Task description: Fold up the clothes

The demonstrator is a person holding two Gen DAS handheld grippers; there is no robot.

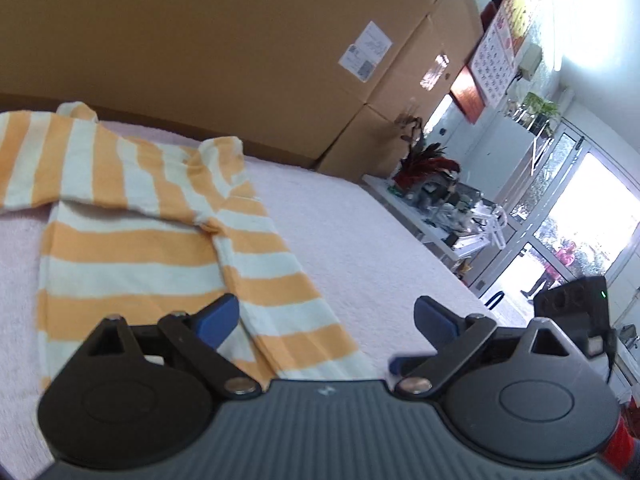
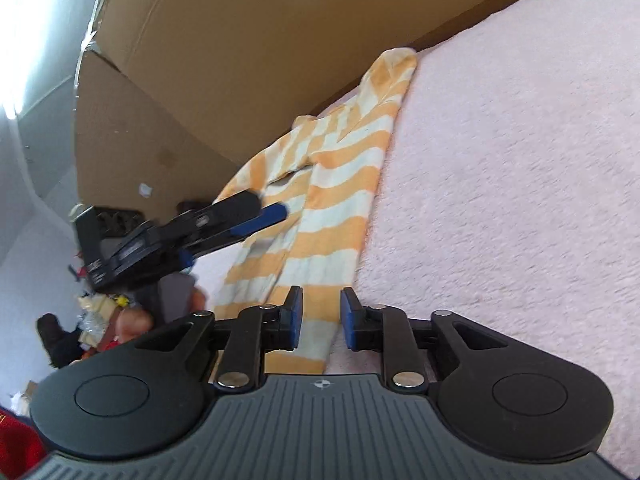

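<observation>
An orange-and-white striped garment lies flat on a pink fleecy cover, with one sleeve folded across its body. My left gripper is open wide, hovering over the garment's near right edge, holding nothing. In the right wrist view the same garment stretches away from me. My right gripper is partly open with a narrow gap, just above the garment's near hem, and grips nothing. The left gripper also shows in the right wrist view, over the garment's left side.
Large cardboard boxes stand right behind the pink cover. A cluttered white table and a glass door lie to the right. The pink cover extends wide on the garment's right.
</observation>
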